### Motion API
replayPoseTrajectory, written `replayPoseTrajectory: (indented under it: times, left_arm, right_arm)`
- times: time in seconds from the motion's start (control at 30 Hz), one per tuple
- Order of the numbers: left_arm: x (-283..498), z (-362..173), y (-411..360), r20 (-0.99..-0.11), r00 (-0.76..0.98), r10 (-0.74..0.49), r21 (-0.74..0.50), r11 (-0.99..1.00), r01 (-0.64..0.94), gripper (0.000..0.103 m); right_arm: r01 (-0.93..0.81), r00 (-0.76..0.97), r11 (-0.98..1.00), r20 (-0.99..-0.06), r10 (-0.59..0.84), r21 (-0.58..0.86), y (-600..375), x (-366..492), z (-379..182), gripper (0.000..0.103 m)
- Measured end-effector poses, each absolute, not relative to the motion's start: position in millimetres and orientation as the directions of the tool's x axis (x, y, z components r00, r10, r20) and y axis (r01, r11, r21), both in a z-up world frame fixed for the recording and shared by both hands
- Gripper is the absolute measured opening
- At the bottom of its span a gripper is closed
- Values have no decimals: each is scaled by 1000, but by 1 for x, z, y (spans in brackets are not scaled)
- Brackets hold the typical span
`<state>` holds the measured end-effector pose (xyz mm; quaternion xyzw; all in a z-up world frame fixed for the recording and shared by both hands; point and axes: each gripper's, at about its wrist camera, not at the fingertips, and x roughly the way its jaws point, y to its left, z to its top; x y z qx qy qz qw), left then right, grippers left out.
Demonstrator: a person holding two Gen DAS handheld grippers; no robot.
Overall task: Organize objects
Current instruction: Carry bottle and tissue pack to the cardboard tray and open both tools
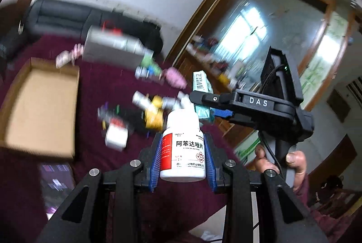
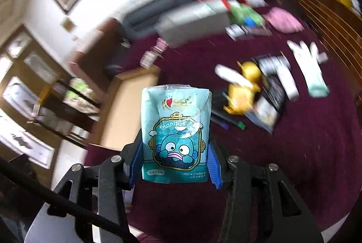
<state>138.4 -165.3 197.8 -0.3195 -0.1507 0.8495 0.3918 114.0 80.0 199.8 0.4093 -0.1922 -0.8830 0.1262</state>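
My left tongs (image 1: 183, 157) are clamped on a white plastic pill bottle with a red-and-white label (image 1: 183, 148), upright, cap away from me, lifted above the surface. My right tongs (image 2: 175, 152) are closed on a teal tissue packet printed with a blue cartoon fish (image 2: 176, 132), its long axis running away from me between the blue pads (image 2: 215, 166). Below lies a maroon cloth-covered counter (image 2: 305, 152), blurred. An open shallow brown cardboard box (image 1: 43, 107) sits at its left edge. A yellow plush toy (image 2: 244, 87) and a pink bundle (image 2: 282, 20) lie among scattered clutter. A dark sofa (image 1: 67, 17) lines the white wall beyond. Bare cloth stretches near me.
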Motion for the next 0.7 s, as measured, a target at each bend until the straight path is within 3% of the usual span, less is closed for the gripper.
replayPoseTrajectory:
  times: [0.17, 0.33, 0.5, 0.7]
  left_arm:
    - [136, 287, -207, -361, -606, 709, -414, -704, -578, 29]
    - [95, 324, -234, -391, -746, 539, -271, -842, -466, 29]
    - [28, 286, -248, -477, -781, 403, -205, -915, -347, 30]
    - [-67, 187, -258, -618, -718, 319, -213, -948, -238, 29]
  right_arm:
    - [226, -668, -851, -561, -489, 474, 46, 109, 283, 47]
    - [293, -659, -811, -507, -555, 507, 9, 67, 331, 48]
    - [235, -621, -831, -579, -528, 504, -28, 3, 309, 48]
    - [133, -485, -834, -699, -525, 535, -67, -76, 208, 48]
